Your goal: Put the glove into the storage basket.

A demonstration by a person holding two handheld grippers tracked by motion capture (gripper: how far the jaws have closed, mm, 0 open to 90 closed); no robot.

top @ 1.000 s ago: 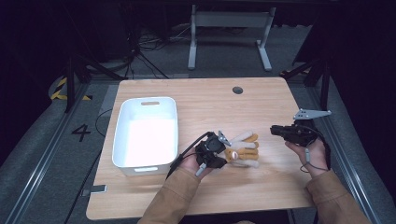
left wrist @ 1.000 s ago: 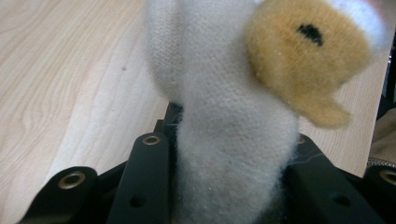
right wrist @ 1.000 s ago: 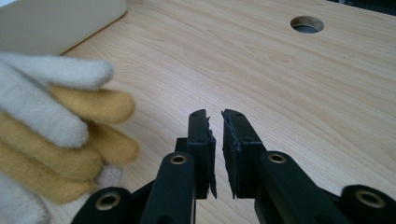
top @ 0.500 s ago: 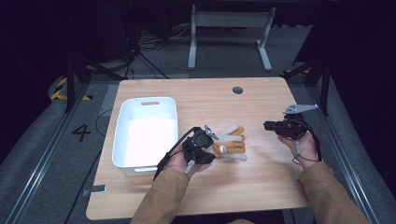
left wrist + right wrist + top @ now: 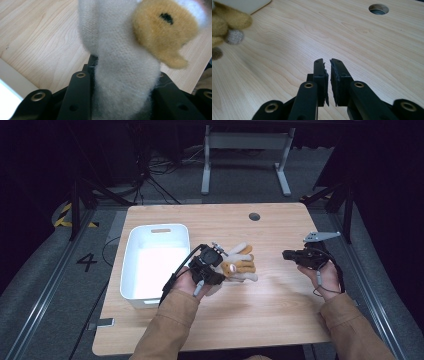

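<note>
left gripper (image 5: 216, 268) jaws are clamped on the plush toy (image 5: 120, 65), soft, light, squishy, so grab its thick middle; right gripper (image 5: 329, 63) jaws sit nearly closed, empty

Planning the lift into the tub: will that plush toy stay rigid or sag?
The plush toy looks knitted and fuzzy, so it likely sags and weighs little. The left gripper squeezes its fabric narrow, suggesting soft stuffing; slipping seems unlikely.

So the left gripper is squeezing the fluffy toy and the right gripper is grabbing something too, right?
Not quite. The left gripper is indeed clamped on the fluffy toy, but the right gripper grabs nothing. The right gripper view shows its jaws nearly together with no object between them, just bare wooden table beneath. In the high view it hangs apart from the toy, off to the right.
</note>
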